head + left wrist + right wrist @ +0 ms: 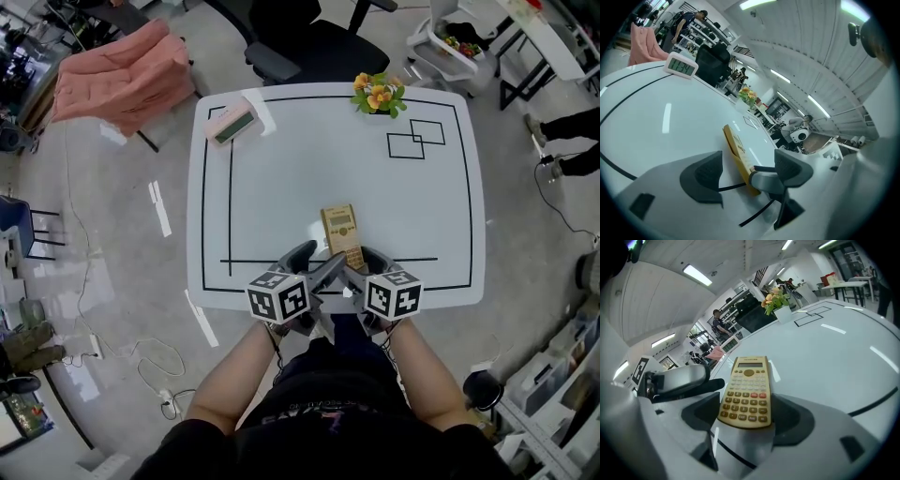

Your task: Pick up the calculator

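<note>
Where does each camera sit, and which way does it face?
Head view: on the person's head, looking steeply down at the white table; forearms, left gripper and right gripper show.
Left gripper view: rides that gripper, low, side-on to the calculator; its open jaws show.
Right gripper view: rides that gripper, facing the calculator between its jaws.
Shared: all three show the calculator.

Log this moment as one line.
left tongs open, gripping nothing | right tongs astride calculator near end, grip unclear | lift not evident
</note>
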Action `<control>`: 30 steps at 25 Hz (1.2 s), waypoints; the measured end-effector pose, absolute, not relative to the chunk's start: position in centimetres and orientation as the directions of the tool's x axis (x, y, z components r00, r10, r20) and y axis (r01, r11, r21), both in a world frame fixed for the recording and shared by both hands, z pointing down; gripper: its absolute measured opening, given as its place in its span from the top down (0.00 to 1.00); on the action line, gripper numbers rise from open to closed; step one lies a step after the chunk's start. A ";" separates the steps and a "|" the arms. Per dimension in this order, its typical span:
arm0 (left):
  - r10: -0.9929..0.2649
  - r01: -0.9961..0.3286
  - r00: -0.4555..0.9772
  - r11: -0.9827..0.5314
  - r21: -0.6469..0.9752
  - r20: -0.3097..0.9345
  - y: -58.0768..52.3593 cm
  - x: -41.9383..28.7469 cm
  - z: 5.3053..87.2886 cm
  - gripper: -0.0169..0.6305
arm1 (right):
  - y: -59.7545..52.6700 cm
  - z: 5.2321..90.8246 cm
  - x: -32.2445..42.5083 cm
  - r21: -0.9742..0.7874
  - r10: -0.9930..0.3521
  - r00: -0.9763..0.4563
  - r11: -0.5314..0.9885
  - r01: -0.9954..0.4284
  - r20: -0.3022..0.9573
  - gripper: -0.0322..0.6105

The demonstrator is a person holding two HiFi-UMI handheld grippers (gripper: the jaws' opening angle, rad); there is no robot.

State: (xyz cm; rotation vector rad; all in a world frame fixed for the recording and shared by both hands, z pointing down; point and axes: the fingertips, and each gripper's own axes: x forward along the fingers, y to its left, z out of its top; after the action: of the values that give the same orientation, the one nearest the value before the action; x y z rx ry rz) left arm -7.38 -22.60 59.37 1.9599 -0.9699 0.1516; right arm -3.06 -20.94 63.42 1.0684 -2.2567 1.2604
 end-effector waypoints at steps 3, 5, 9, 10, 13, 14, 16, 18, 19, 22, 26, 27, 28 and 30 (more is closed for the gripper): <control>-0.539 -0.670 0.696 -0.250 0.699 0.474 -23.1 -6.6 60.4 0.46 | -21.0 63.4 -3.0 -0.585 -0.438 -0.666 0.324 -0.744 0.604 0.42; -0.513 -0.666 0.703 -0.232 0.709 0.493 -23.2 -6.1 61.1 0.48 | -21.0 63.5 -3.0 -0.565 -0.429 -0.662 0.345 -0.749 0.615 0.42; -0.486 -0.647 0.712 -0.175 0.742 0.507 -23.6 -5.4 62.3 0.51 | -21.0 63.6 -3.0 -0.560 -0.419 -0.665 0.359 -0.747 0.618 0.42; -0.485 -0.643 0.713 -0.163 0.748 0.507 -23.7 -5.3 62.5 0.51 | -21.0 63.6 -3.0 -0.563 -0.416 -0.668 0.359 -0.744 0.618 0.42; -0.479 -0.640 0.713 -0.148 0.754 0.511 -24.2 -4.9 62.8 0.56 | -20.9 63.5 -3.0 -0.568 -0.408 -0.673 0.363 -0.739 0.617 0.42; -0.478 -0.643 0.711 -0.146 0.752 0.516 -24.3 -4.8 62.9 0.60 | -20.9 63.5 -3.0 -0.569 -0.406 -0.675 0.364 -0.738 0.616 0.42; -0.477 -0.655 0.702 -0.138 0.743 0.530 -24.5 -4.7 63.1 0.65 | -21.0 63.4 -2.9 -0.573 -0.403 -0.679 0.364 -0.734 0.614 0.42; -0.477 -0.666 0.691 -0.125 0.735 0.544 -24.7 -4.9 63.3 0.70 | -21.0 63.4 -2.9 -0.583 -0.400 -0.685 0.361 -0.728 0.608 0.42; -0.476 -0.670 0.687 -0.120 0.733 0.550 -24.7 -5.0 63.5 0.72 | -21.1 63.4 -2.9 -0.588 -0.398 -0.689 0.359 -0.725 0.606 0.42; -0.479 -0.669 0.684 -0.108 0.736 0.551 -24.8 -5.1 63.7 0.77 | -21.1 63.5 -2.9 -0.596 -0.393 -0.695 0.358 -0.719 0.603 0.42; -0.506 -0.648 0.674 -0.056 0.759 0.538 -24.7 -5.4 63.6 0.80 | -20.9 63.4 -3.0 -0.590 -0.388 -0.702 0.380 -0.712 0.597 0.42; -0.512 -0.640 0.674 -0.047 0.767 0.532 -24.6 -5.5 63.4 0.81 | -20.9 63.3 -3.0 -0.587 -0.388 -0.704 0.389 -0.710 0.594 0.42; -0.518 -0.631 0.677 -0.043 0.775 0.522 -24.6 -5.6 63.2 0.81 | -20.8 63.1 -3.1 -0.586 -0.390 -0.707 0.397 -0.707 0.589 0.42; -0.536 -0.606 0.684 -0.041 0.794 0.495 -24.6 -5.6 62.5 0.82 | -20.8 62.6 -3.3 -0.586 -0.398 -0.716 0.412 -0.698 0.573 0.42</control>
State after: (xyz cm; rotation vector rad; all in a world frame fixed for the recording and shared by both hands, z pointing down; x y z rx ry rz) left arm -5.63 -24.62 62.46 1.6937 -0.9304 0.0731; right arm -3.29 -20.83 62.62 0.9448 -2.3286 1.2117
